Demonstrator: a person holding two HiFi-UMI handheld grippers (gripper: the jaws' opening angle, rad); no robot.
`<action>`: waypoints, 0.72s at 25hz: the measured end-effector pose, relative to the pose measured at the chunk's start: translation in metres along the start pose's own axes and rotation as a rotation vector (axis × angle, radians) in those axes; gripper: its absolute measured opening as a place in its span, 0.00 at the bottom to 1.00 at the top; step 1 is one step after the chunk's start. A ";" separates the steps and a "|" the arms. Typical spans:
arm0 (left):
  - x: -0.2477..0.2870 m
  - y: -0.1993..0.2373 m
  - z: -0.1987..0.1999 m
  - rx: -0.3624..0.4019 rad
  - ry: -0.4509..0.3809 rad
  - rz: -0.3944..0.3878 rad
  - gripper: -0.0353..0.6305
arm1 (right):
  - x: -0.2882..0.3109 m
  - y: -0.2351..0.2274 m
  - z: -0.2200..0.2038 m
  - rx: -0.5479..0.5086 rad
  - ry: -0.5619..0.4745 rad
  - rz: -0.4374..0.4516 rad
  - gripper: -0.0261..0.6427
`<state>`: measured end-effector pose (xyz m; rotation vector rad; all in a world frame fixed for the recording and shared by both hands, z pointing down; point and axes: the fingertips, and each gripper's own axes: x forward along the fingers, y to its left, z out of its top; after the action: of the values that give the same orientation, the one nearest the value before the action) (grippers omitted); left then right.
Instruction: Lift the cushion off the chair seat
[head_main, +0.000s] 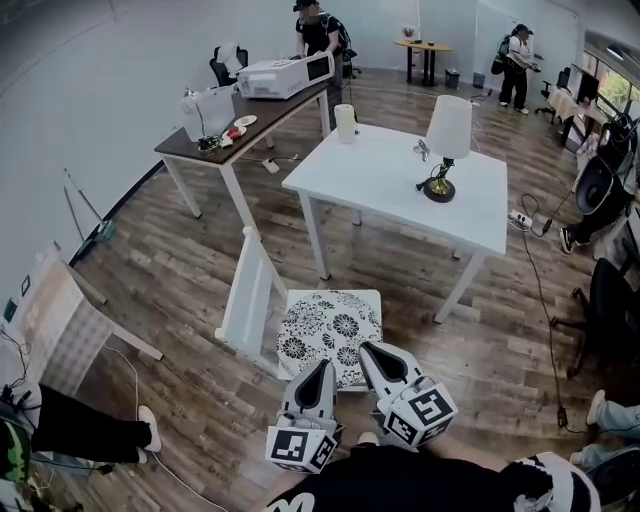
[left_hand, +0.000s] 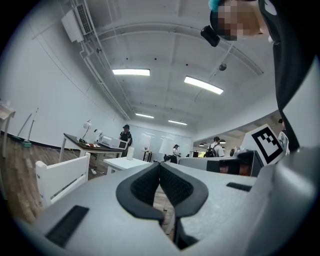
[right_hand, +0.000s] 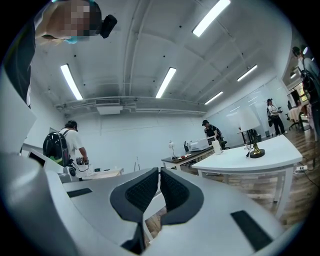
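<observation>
Cushion lift: not yet begun.
One floral cushion (head_main: 330, 328) lies flat on the seat of one white chair (head_main: 247, 292), lower centre of the head view. Two grippers sit at its near edge, the left gripper (head_main: 321, 367) and the right gripper (head_main: 367, 349), each with jaws together and empty. Remaining: open, grasp, lift.

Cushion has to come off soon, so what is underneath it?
The white chair; its backrest and frame show, but the patterned cushion hides the seat surface itself.
</observation>
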<state>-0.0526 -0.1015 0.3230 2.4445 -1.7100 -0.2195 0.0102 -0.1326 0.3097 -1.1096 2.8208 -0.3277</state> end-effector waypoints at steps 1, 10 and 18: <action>0.002 0.000 0.000 0.000 -0.002 0.005 0.06 | 0.001 -0.002 -0.001 0.001 0.003 0.004 0.08; 0.001 0.000 -0.008 -0.007 0.010 0.044 0.06 | 0.006 -0.006 -0.010 0.023 0.031 0.043 0.08; -0.007 0.003 -0.010 -0.015 0.026 0.037 0.06 | 0.016 0.007 -0.020 0.030 0.065 0.082 0.08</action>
<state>-0.0556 -0.0958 0.3337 2.3920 -1.7355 -0.1948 -0.0091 -0.1354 0.3274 -0.9919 2.8976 -0.4054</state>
